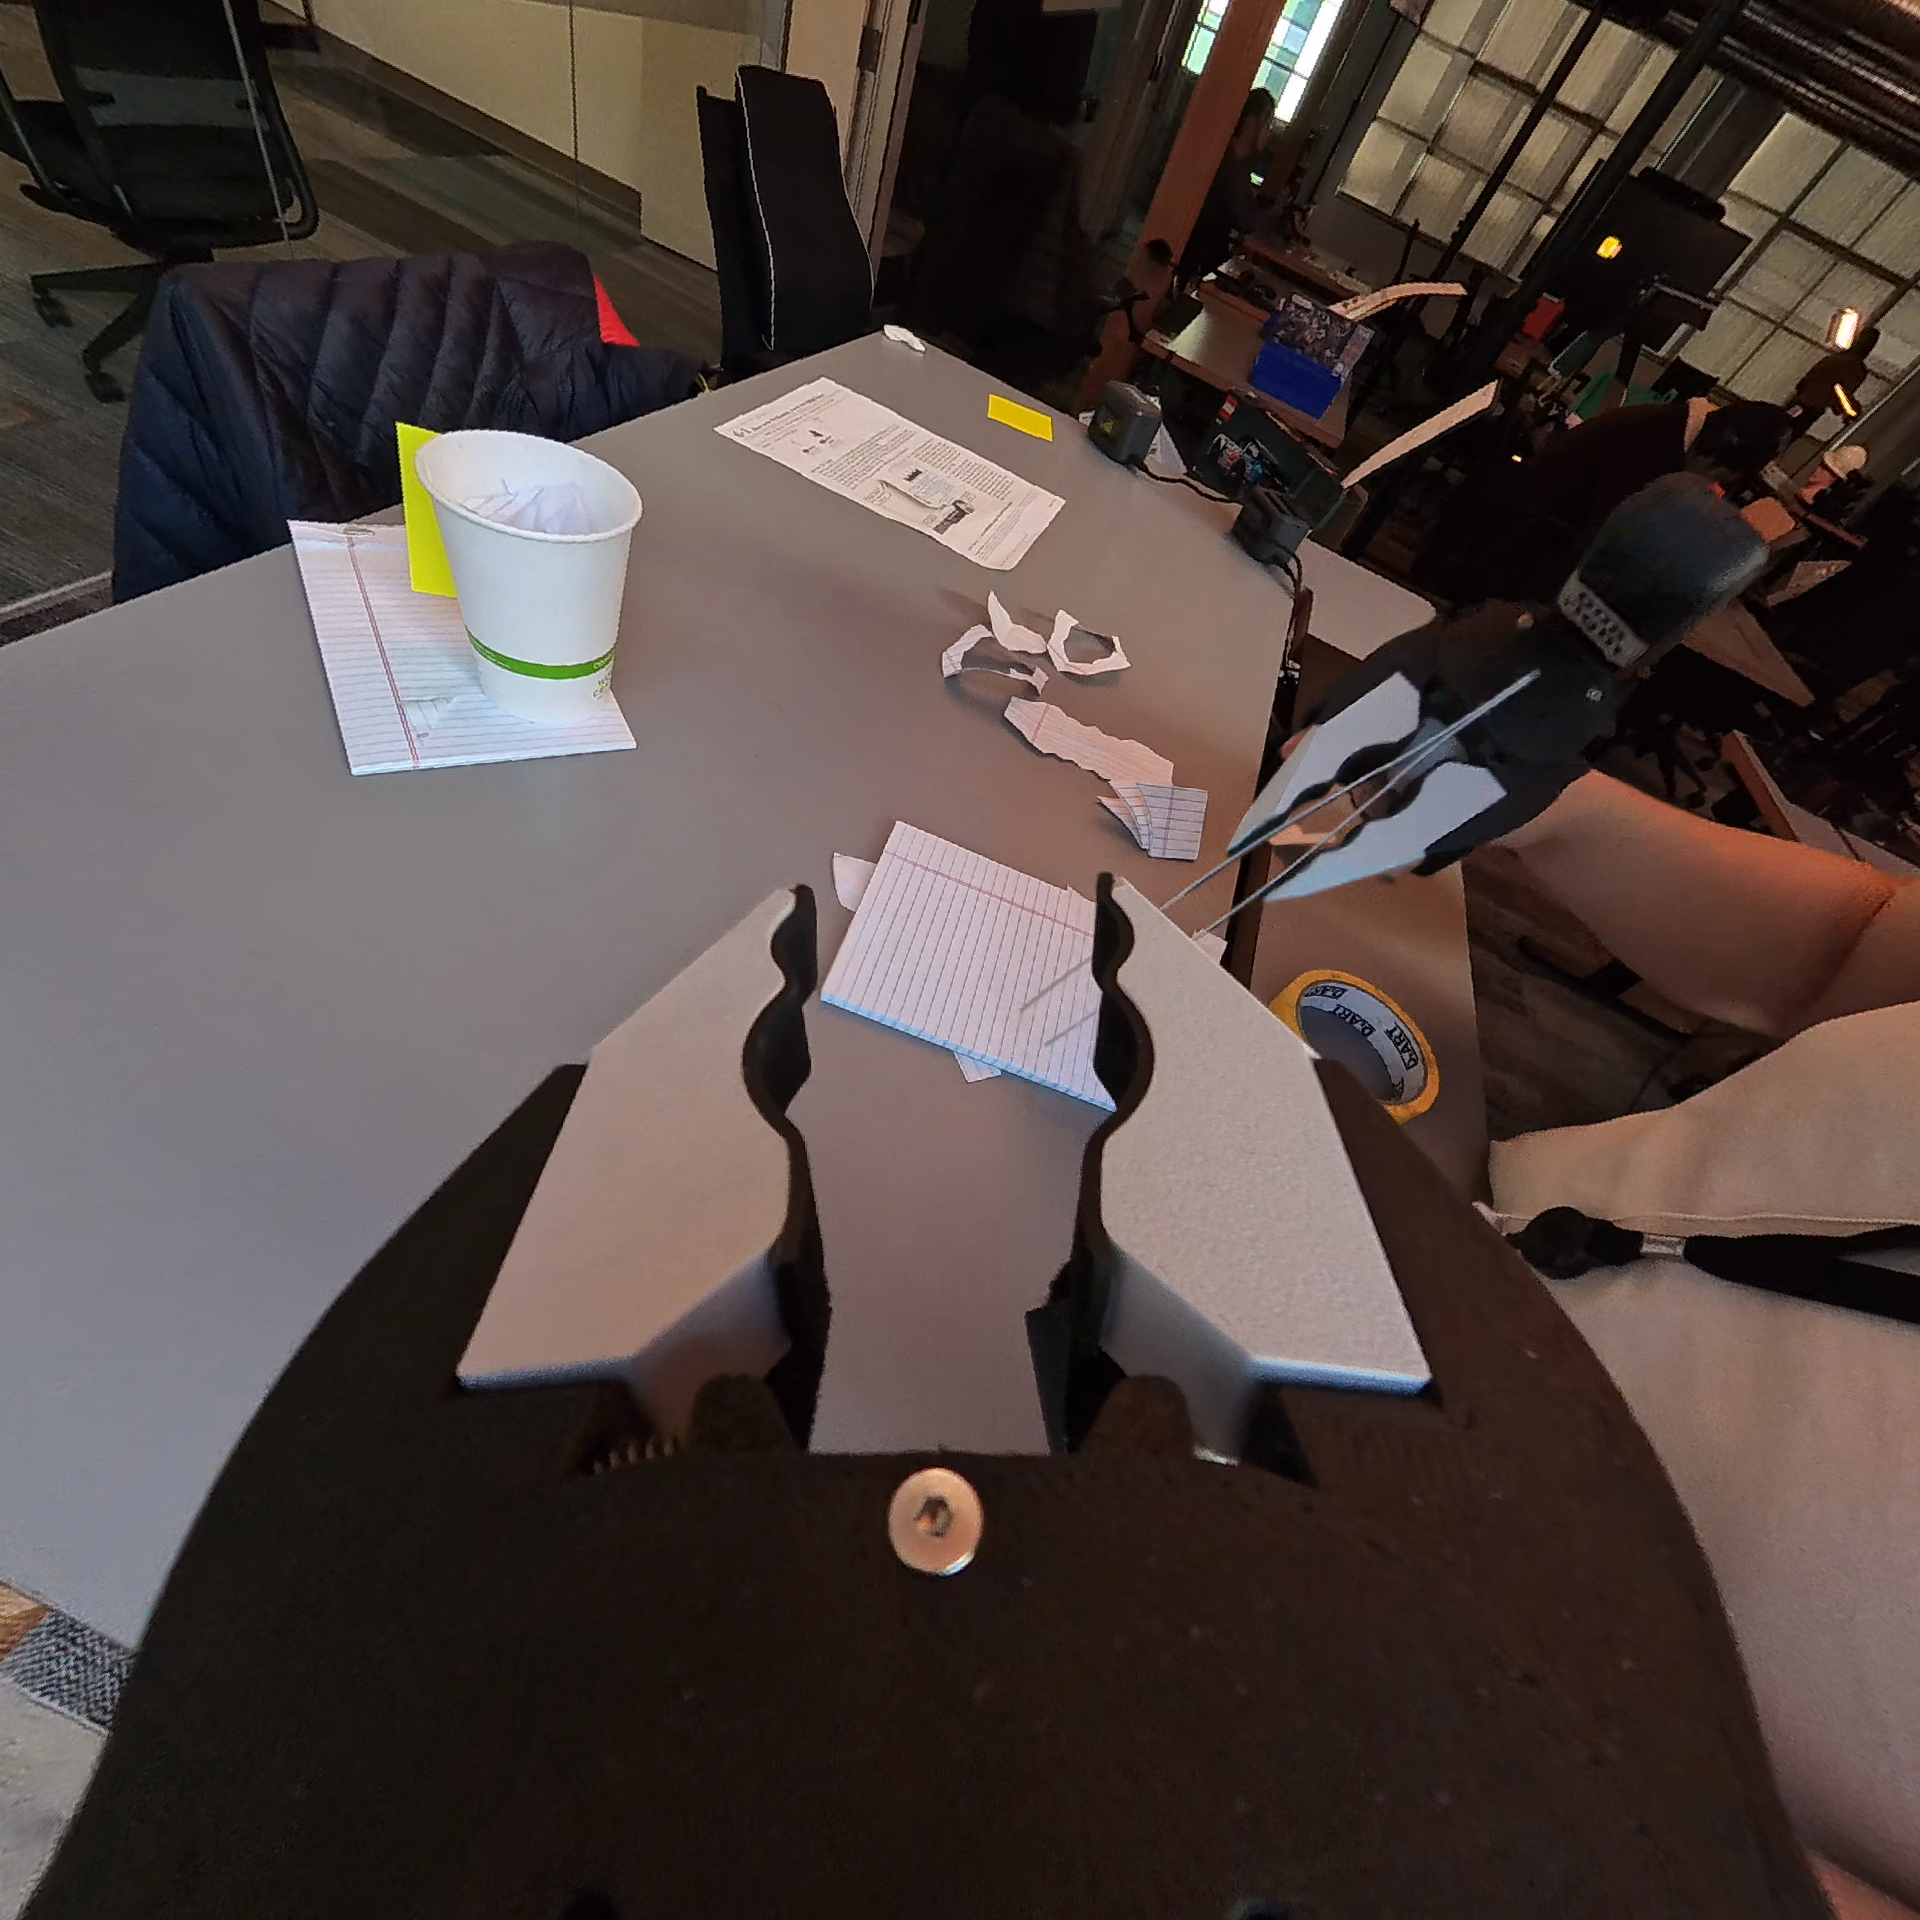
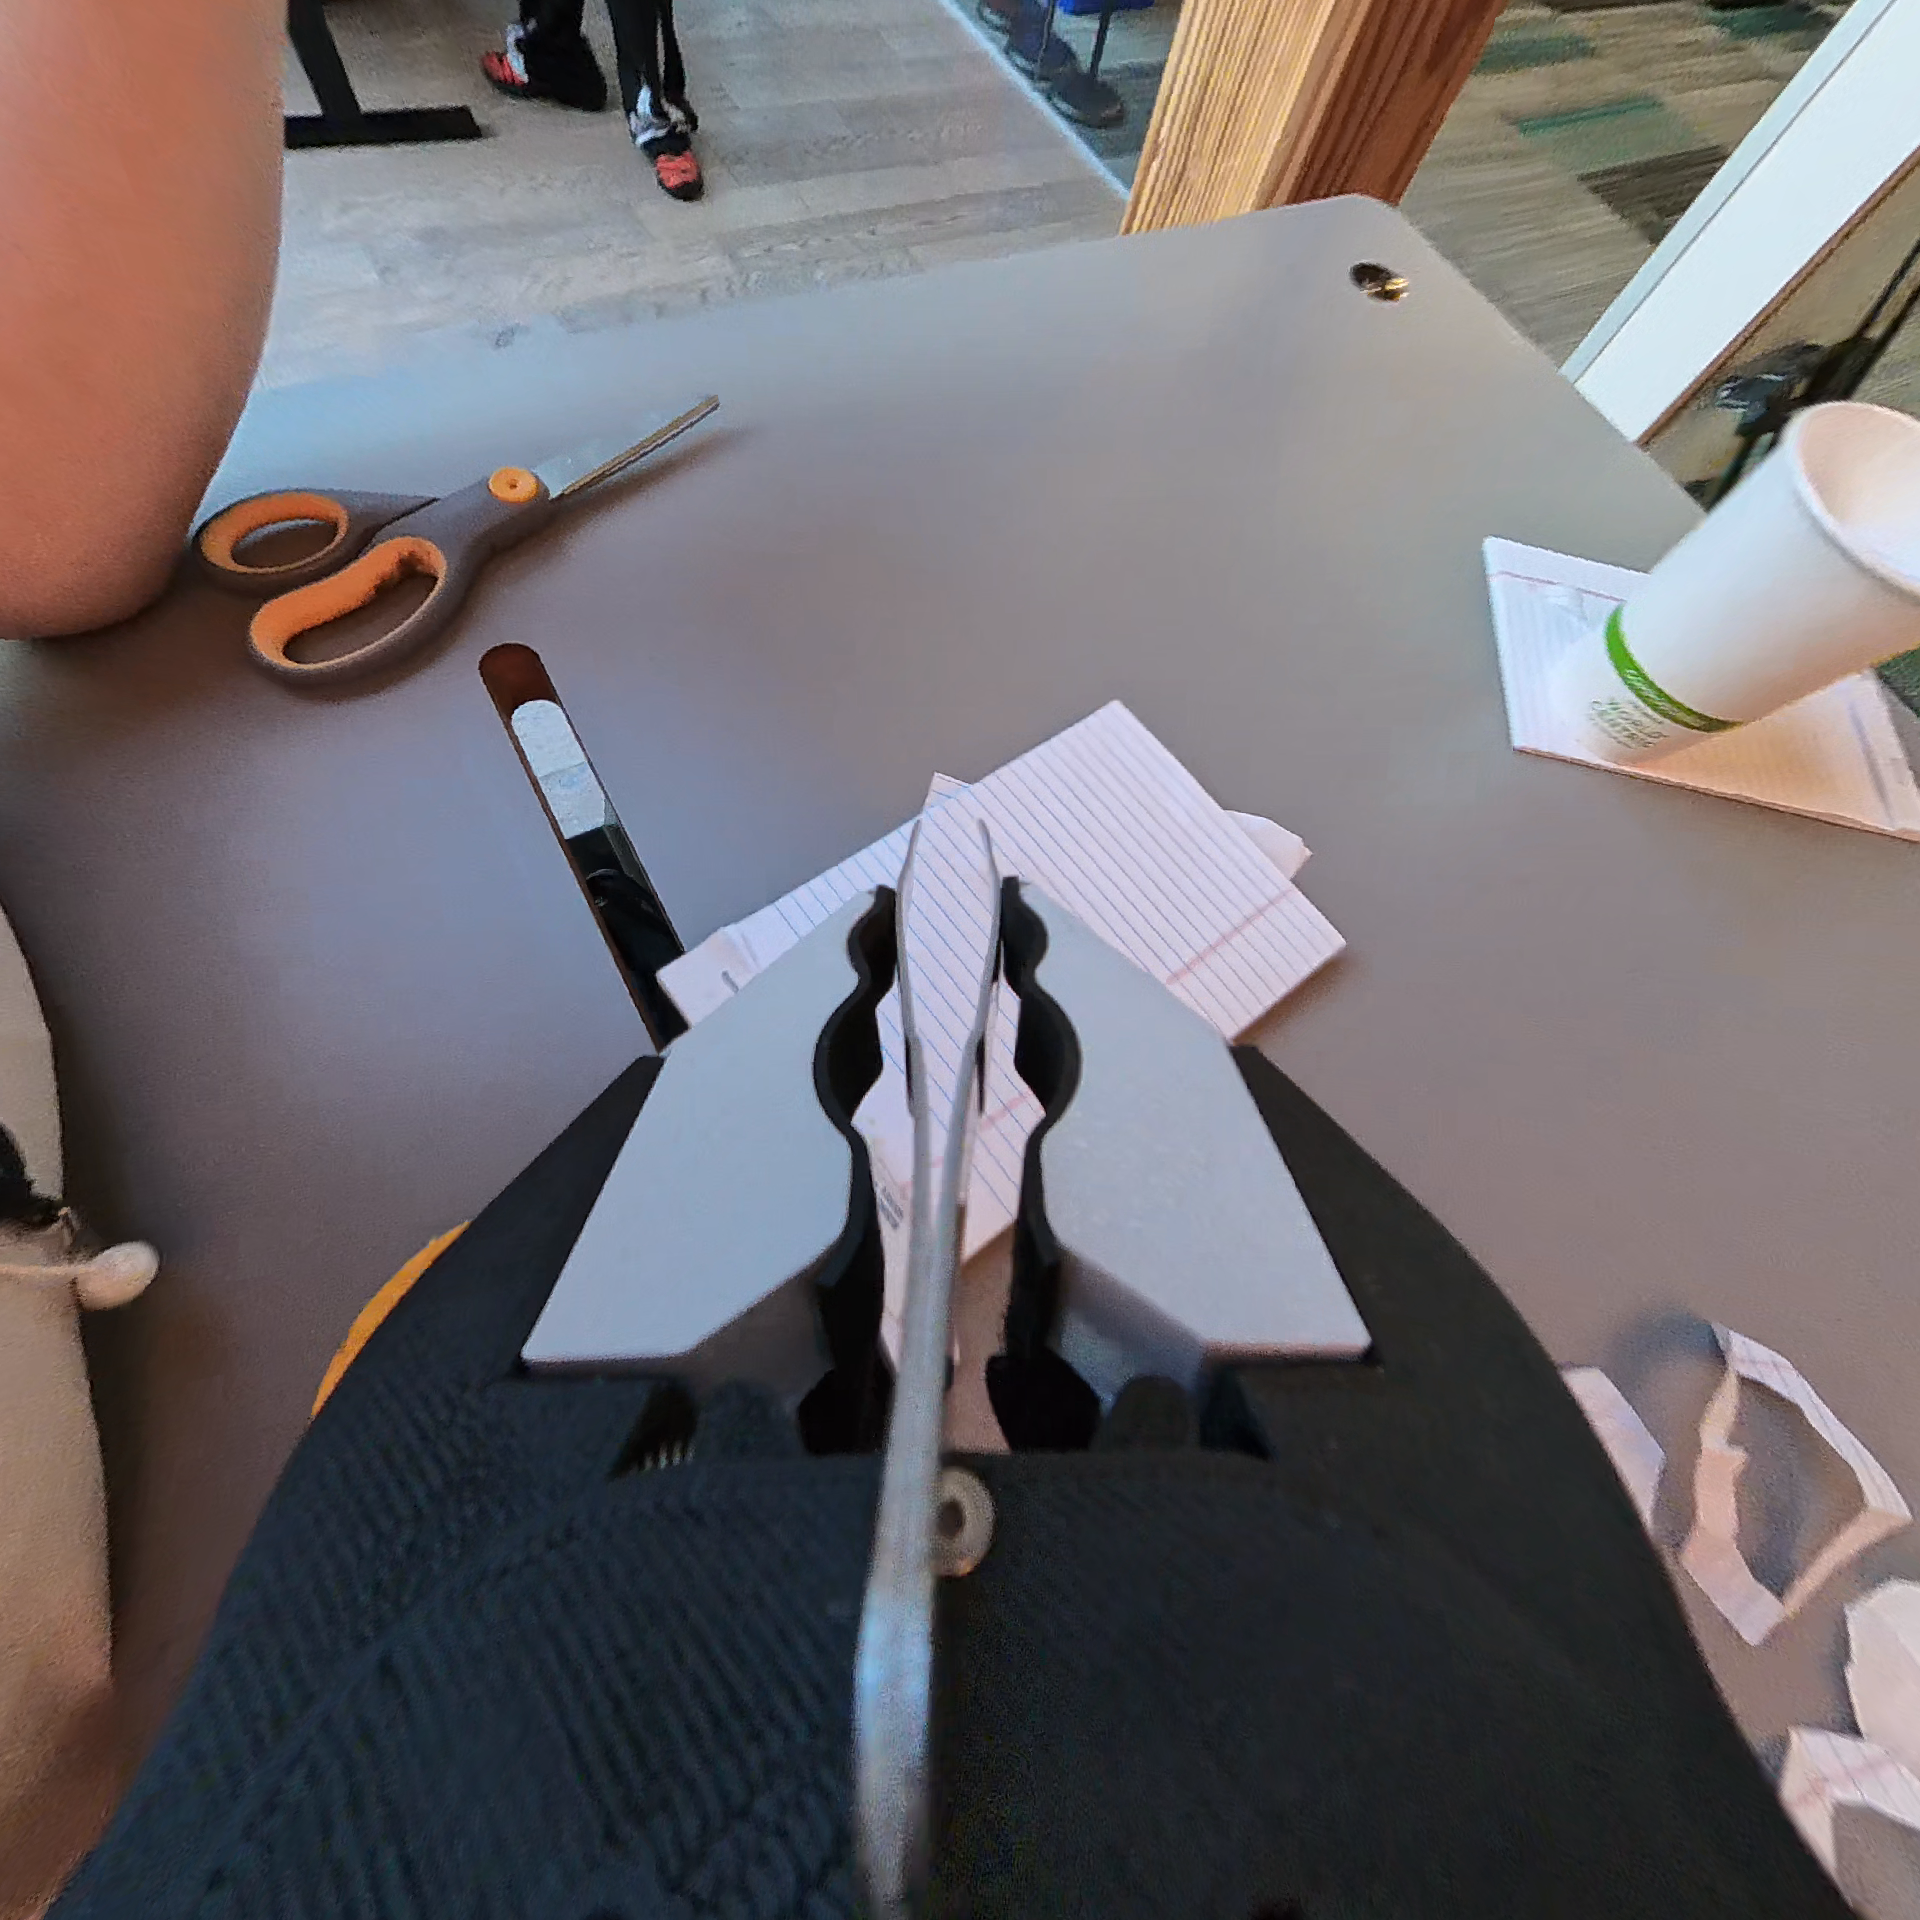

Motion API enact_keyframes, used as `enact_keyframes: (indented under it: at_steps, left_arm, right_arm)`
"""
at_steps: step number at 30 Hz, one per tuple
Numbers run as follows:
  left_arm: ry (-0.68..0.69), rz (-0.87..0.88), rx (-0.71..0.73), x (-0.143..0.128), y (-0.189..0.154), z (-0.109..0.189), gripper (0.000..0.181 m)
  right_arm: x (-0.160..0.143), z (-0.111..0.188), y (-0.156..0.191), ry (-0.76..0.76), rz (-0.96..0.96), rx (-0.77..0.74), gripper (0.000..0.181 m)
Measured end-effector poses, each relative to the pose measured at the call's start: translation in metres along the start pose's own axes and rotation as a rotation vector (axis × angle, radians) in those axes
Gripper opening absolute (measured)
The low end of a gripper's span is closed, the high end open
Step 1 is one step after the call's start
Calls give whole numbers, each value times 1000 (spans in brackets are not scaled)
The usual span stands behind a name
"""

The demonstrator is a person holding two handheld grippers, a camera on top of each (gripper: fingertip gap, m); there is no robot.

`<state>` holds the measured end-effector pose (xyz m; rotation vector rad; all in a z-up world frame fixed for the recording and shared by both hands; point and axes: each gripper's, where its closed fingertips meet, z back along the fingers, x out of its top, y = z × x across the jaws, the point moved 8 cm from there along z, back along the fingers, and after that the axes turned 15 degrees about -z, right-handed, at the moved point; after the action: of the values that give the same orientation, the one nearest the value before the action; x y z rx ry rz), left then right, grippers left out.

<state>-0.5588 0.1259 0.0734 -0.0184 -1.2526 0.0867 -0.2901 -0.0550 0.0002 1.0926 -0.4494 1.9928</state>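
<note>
My left gripper (image 1: 954, 904) is open and empty, low over the grey table (image 1: 312, 987). Its fingertips flank the near edge of a small stack of lined paper (image 1: 966, 966). My right gripper (image 2: 948, 896) is shut on metal tweezers (image 2: 920, 1247), whose two prongs stand slightly apart over the same lined paper (image 2: 1143, 862). In the left wrist view the right gripper (image 1: 1257, 868) comes in from the right, and the tweezers (image 1: 1351, 800) point at the paper's right edge and cast thin shadows on it.
A white paper cup (image 1: 535, 571) holding crumpled paper stands on a lined pad (image 1: 416, 717) at the far left. Torn paper scraps (image 1: 1039, 655) lie beyond the stack. Orange-handled scissors (image 2: 364, 551), a yellow tape roll (image 1: 1361, 1039) and a printed sheet (image 1: 894, 468) are also here. My right fingertips sit around 25 cm from my left ones.
</note>
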Motion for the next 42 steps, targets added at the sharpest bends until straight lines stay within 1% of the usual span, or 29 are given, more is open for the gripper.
enact_keyframes:
  at_steps: [3,7,9,12,14,15,18,20,23,26,27,31,33,36,39,42]
  left_arm:
    - [69,-31,-11,-1,-5,-13,52]
    - [141,-121,-90,7,-28,-46,52]
    - [160,-181,-133,10,-50,-69,52]
    - [166,-283,-224,4,-100,-105,48]
    - [186,-374,-245,-15,-134,-126,50]
    - [208,-423,-230,-29,-148,-136,51]
    - [288,-566,-148,-71,-172,-160,48]
    - [348,-600,-122,-91,-178,-172,38]
    - [417,-625,-66,-112,-174,-185,42]
    - [506,-604,-53,-130,-171,-193,52]
    - [524,-623,-32,-134,-171,-194,49]
    - [608,-740,42,-135,-176,-195,41]
    - [642,-733,59,-134,-179,-196,37]
    - [663,-662,71,-126,-181,-194,29]
    - [661,-587,83,-109,-182,-189,24]
    - [638,-560,110,-78,-179,-184,21]
  right_arm:
    - [-10,34,-9,-61,-20,-27,16]
    - [-36,72,-15,-145,-94,-89,16]
    - [-50,91,-15,-183,-129,-136,17]
    - [-72,119,-9,-254,-176,-181,17]
    - [-87,133,-5,-298,-222,-174,17]
    - [-96,139,-3,-310,-242,-176,18]
    - [-117,154,0,-334,-295,-219,17]
    - [-128,162,3,-353,-322,-218,18]
    - [-142,176,8,-355,-331,-227,18]
    - [-152,190,11,-360,-335,-224,18]
    - [-155,195,11,-367,-332,-219,18]
    - [-163,213,8,-391,-318,-196,18]
    - [-166,222,7,-398,-302,-166,18]
    - [-174,236,5,-378,-278,-121,18]
    - [-184,251,6,-373,-269,-77,18]
    - [-198,261,7,-376,-283,-31,18]
